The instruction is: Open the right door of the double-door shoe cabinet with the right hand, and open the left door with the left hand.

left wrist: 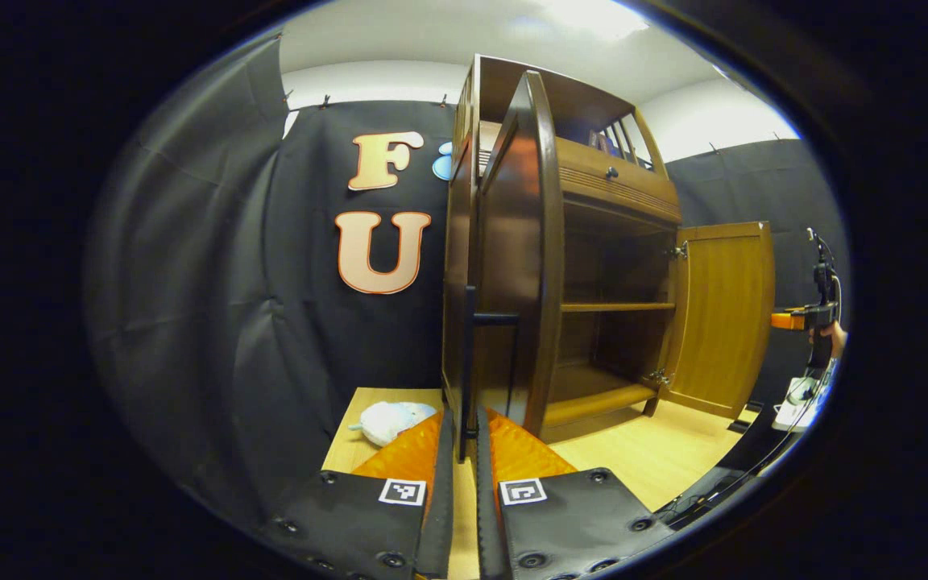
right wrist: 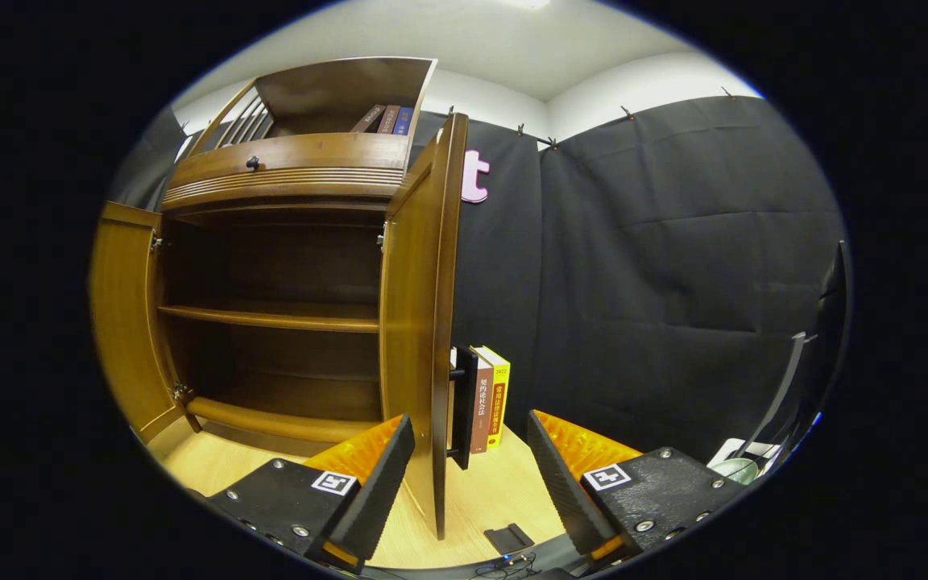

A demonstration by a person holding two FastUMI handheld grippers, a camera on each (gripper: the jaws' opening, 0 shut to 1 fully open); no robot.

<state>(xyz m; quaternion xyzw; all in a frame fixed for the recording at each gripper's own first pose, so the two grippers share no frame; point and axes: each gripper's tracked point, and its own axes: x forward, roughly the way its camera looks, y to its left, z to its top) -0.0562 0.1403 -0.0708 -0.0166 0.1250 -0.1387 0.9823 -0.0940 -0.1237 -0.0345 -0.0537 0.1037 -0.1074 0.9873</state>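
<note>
Already both doors of the brown wooden double-door shoe cabinet stand swung out, so by my reading the task is in its closing step: letting go of the handles.

In the left gripper view, the left gripper sits at the bottom centre, its fingers nearly together and pressed on the lower end of the dark vertical bar handle of the dark-brown left door. That door is seen almost edge-on in the middle of the frame, and the open shelves lie to its right. At the right of the same frame the lighter wooden right door hangs wide open. A white soft toy lies on the pale wooden floor at lower left.

In the right gripper view, the right gripper is spread wide at the bottom centre. The right door's edge and its dark bar handle stand between the fingers, and neither finger presses on them. Upright books stand just behind that handle.

Next, I judge, the left gripper must release its handle and back straight away without nudging the door shut; the right one only needs to pull back clear of the door edge.
</note>
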